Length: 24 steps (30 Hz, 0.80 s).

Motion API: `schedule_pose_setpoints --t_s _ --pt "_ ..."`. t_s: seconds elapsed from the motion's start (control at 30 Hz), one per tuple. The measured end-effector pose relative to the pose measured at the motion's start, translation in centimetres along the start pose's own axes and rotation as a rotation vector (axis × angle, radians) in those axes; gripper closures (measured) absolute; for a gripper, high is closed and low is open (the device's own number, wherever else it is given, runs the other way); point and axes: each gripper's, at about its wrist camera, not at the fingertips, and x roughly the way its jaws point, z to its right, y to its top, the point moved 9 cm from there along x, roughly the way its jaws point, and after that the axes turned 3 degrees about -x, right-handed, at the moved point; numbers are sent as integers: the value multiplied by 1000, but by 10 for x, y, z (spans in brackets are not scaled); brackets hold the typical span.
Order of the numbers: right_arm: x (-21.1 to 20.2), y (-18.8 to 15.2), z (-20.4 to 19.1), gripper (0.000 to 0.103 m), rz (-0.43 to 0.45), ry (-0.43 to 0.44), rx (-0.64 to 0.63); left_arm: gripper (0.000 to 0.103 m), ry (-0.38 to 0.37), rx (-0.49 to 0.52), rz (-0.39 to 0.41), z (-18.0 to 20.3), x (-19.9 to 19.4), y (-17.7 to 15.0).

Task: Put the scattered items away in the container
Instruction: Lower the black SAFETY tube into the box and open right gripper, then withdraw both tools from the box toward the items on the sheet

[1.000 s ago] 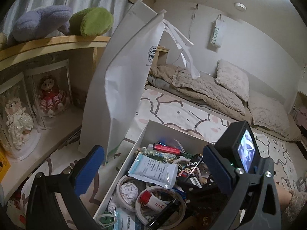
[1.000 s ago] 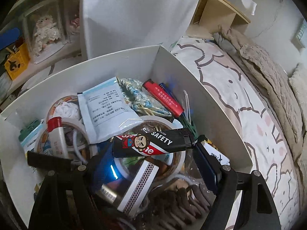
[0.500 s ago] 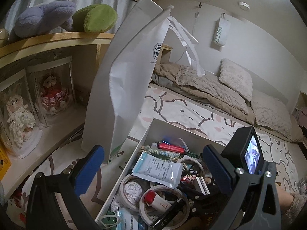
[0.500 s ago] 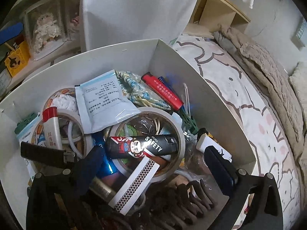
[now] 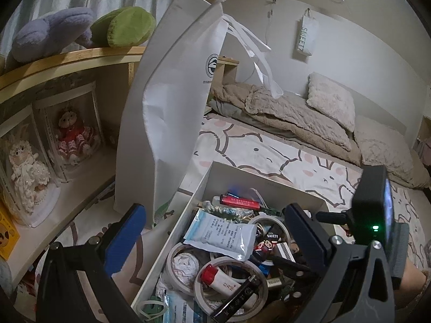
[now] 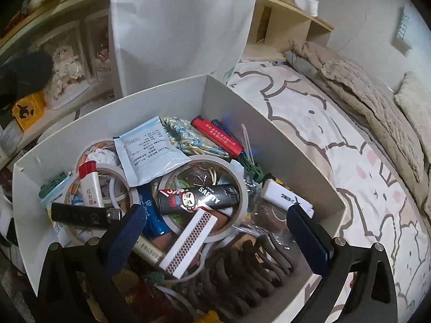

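Box (image 6: 167,102) sits on the bed (image 6: 336,145), already loaded to about rim height; no stray items visible on the sheet from either view, so the tidy looks near done.

Right tool (image 6: 215,231) hovers over the near end of the box. Its jaws have just been opening and now stand wide apart with nothing between the pads. Left tool (image 5: 212,231) is also spread wide and empty, over the box's left wall.

Handling, near to far:
- Hair claw (image 6: 242,274), near end: rigid plastic, teeth snag. Pinch across the spine.
- Matchbox (image 6: 188,245), leaning on the tape: light card, crushes easily. Grip the long flat faces, gently.
- Lighter (image 6: 199,196), lying across the tape roll (image 6: 242,188): hard, smooth, likely slippery. Take it mid-body across the narrow width.
- Tape roll: stiff ring, light. Pinch through the wall, one pad inside.
- Sachet (image 6: 150,150): floppy, slick film. Edge grip only.
- Red lighter (image 6: 218,137), far corner: same as the other lighter.

The box itself looks like thin card. Walls will probably flex, so lift from the base, not the rim.

Paper bag (image 6: 183,32) stands just behind the box, upright, light, tips easily.
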Motion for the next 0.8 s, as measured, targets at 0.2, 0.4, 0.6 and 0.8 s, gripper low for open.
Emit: schedule_pose_setpoints --t_s 0.2,0.4,0.6,0.8 --pt "-18 -5 7 0 34 -3 44 0 -18 19 1 8 -1 -1" --pt "-38 -12 21 0 86 -21 97 0 -3 35 2 13 -1 -1" --pt "-58 -21 39 0 137 -53 148 0 20 80 -30 22 8 -9" --pt "-79 -28 54 0 187 -80 175 0 10 128 -46 37 11 -16"
